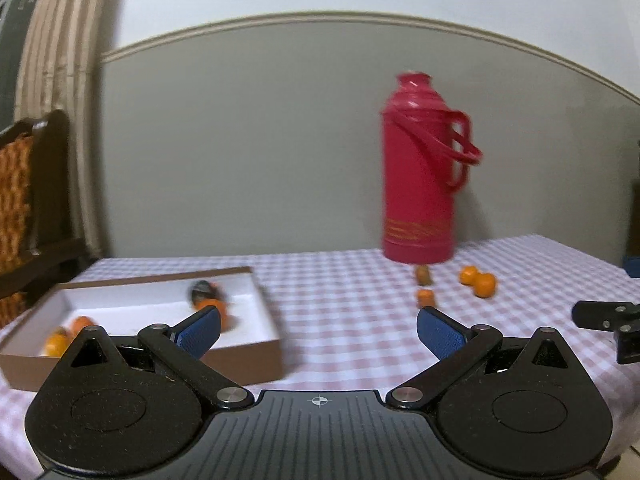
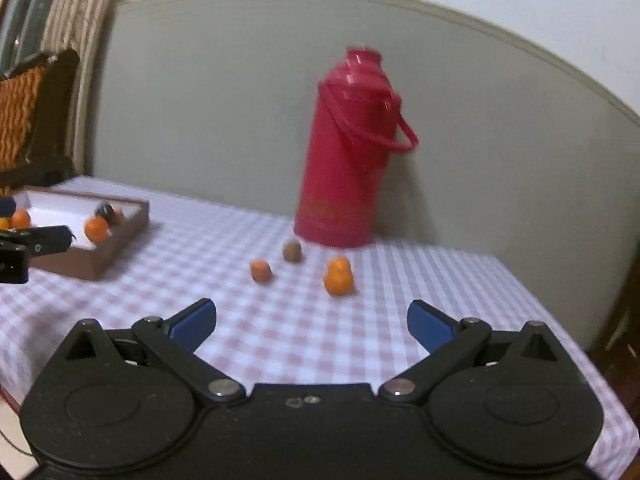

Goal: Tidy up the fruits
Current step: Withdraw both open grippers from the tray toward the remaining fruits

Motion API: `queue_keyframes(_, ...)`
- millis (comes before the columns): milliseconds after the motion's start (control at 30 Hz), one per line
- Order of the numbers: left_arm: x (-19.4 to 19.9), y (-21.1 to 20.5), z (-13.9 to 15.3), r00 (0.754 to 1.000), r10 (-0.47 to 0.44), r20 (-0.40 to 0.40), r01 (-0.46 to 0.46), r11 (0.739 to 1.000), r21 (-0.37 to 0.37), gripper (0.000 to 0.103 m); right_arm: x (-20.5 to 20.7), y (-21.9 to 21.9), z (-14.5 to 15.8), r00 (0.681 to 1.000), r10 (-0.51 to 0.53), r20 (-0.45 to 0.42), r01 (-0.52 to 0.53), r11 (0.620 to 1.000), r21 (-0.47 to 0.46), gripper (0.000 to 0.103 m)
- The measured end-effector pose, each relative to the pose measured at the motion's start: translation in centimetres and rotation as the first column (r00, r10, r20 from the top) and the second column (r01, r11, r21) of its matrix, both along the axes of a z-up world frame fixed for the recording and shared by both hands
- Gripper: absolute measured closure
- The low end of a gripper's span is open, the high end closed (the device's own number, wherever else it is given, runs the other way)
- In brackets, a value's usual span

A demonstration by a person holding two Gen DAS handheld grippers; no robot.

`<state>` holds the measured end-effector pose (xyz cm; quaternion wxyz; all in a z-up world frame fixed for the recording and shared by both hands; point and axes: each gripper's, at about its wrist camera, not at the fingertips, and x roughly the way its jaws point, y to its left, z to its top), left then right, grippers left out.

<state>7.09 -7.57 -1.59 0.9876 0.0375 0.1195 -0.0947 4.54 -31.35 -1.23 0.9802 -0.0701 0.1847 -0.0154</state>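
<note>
A brown cardboard box [image 1: 256, 354] [image 2: 116, 254] with a white inside sits on the left of the checked table and holds several orange fruits [image 1: 82, 323] [image 2: 96, 228] and a dark one [image 1: 203, 289]. Loose on the cloth lie two touching oranges [image 1: 478, 280] [image 2: 339, 276], a small orange fruit [image 1: 425, 297] [image 2: 261, 270] and a brownish fruit [image 1: 423, 274] [image 2: 292, 250]. My left gripper [image 1: 319, 330] is open beside the box, nothing between its fingers. My right gripper [image 2: 310, 322] is open and empty, short of the loose fruits.
A tall red thermos flask [image 1: 420, 176] [image 2: 346, 152] stands behind the loose fruits near the wall. A dark chair with a woven back [image 1: 24, 208] [image 2: 28, 120] is at the far left. The table's right edge [image 2: 560, 320] drops off close by.
</note>
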Motion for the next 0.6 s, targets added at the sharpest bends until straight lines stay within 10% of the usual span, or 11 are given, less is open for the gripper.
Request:
queue_keyframes(300,4.0,-6.4,-0.6,0.999,-0.023,-0.045,0.026,0.997,0.066,0.0,3.5,-2.8,-0.2,1.0,-0.012,0.001,0.012,0.999,0.049,0.024)
queue_keyframes(400,5.9,-8.1,-0.6,0.997,-0.034,-0.065,0.039,0.996,0.074,0.024,5.8,-3.7,-0.6,1.0,-0.021,-0.016,0.022,0.997,0.08,0.035)
queue_keyframes(600,9.3,-10.2,-2.0,0.991,-0.05,-0.126,0.059,0.996,0.068,0.026,9.3,-4.8,-1.3,0.999,-0.009,-0.038,0.013,0.995,0.1,0.041)
